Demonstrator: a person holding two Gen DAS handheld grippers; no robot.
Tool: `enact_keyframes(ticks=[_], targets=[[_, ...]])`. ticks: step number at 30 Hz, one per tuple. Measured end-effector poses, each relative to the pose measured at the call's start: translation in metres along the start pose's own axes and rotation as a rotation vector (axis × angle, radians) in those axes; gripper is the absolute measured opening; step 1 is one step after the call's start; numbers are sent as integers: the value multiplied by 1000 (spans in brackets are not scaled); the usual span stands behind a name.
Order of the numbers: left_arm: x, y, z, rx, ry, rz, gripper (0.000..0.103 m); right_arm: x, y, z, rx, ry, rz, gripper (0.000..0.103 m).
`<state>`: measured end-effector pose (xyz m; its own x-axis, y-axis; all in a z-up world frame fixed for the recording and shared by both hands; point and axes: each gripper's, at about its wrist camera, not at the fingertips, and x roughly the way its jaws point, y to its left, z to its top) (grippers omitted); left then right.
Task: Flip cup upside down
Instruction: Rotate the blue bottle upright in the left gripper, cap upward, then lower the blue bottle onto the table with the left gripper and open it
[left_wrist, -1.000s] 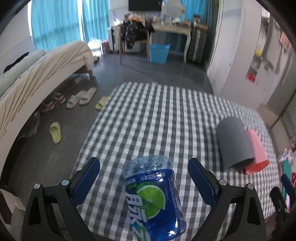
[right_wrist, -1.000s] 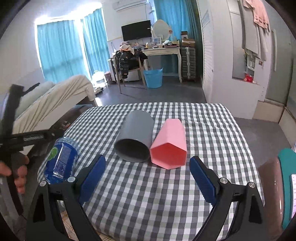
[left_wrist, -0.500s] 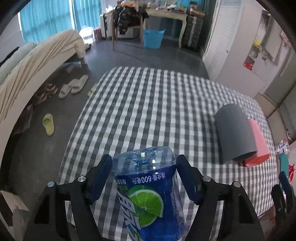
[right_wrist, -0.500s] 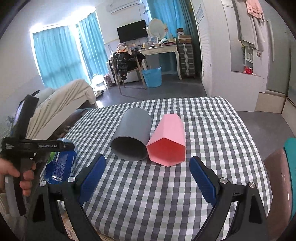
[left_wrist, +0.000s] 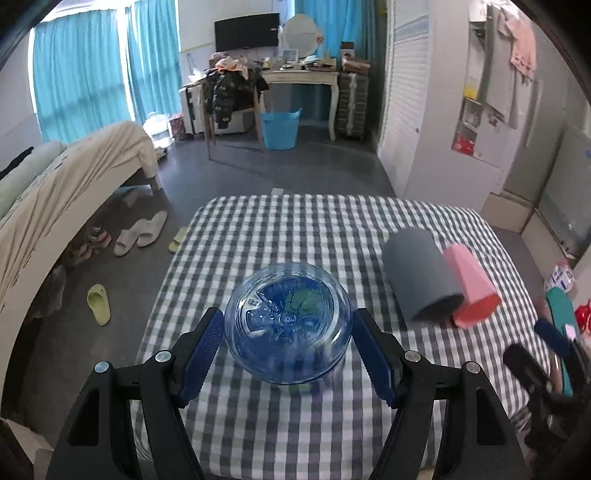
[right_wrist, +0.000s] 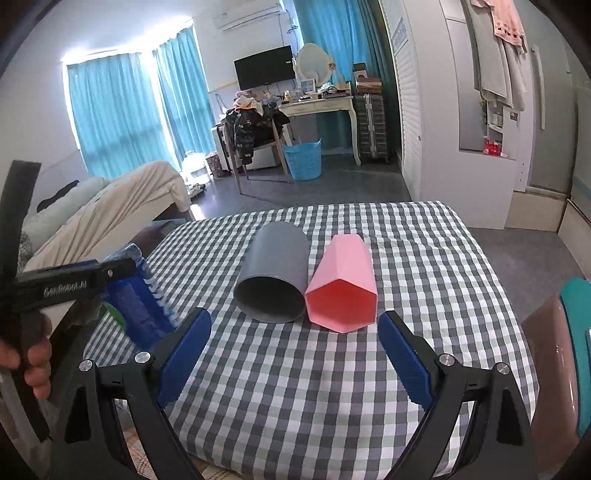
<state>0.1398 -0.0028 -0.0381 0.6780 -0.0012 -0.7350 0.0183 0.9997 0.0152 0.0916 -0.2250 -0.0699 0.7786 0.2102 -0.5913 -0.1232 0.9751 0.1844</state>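
A clear blue drink bottle (left_wrist: 288, 325) with a green lime label sits between the fingers of my left gripper (left_wrist: 288, 332), which is shut on it. Its round base faces the left wrist camera. In the right wrist view the same bottle (right_wrist: 133, 295) shows at the table's left edge, held by the left gripper (right_wrist: 70, 284) in a person's hand (right_wrist: 33, 365). A grey cup (right_wrist: 275, 273) and a pink faceted cup (right_wrist: 345, 280) lie on their sides, touching, mouths toward my right gripper (right_wrist: 295, 354). That gripper is open and holds nothing.
The table wears a grey checked cloth (right_wrist: 295, 387). A teal and brown chair back (right_wrist: 569, 350) stands close at the right. A bed (left_wrist: 55, 192), slippers (left_wrist: 136, 236) and a blue basket (left_wrist: 279, 127) lie beyond the table's left and far sides.
My left gripper closed on the blue bottle and turned it, so its base now faces the camera instead of its label. The right gripper and both cups stayed in place.
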Motion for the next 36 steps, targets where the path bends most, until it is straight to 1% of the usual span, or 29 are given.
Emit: enact_keyframes(ticks=[3, 12, 17, 21, 23, 24, 30, 36], targets=[[1, -4, -6, 18, -23, 2, 73, 0, 3, 0, -7, 1, 0, 92], [11, -17, -5, 98, -70, 18, 74, -2, 8, -4, -13, 7, 3, 92], [12, -17, -7, 90, -78, 13, 74, -4, 7, -4, -8, 7, -5, 92], [12, -19, -8, 119, -79, 9, 76, -6, 7, -3, -11, 9, -12, 92], [11, -19, -8, 108, -86, 5, 76, -8, 9, -2, -15, 9, -15, 92], [10, -18, -7, 102, -87, -2, 78, -9, 10, -1, -18, 7, -18, 92], [-7, -17, -3, 92, -136, -52, 78, -15, 16, 2, -33, -5, -35, 92], [-26, -1, 4, 47, -192, -106, 78, -25, 26, 6, -47, -25, -49, 92]])
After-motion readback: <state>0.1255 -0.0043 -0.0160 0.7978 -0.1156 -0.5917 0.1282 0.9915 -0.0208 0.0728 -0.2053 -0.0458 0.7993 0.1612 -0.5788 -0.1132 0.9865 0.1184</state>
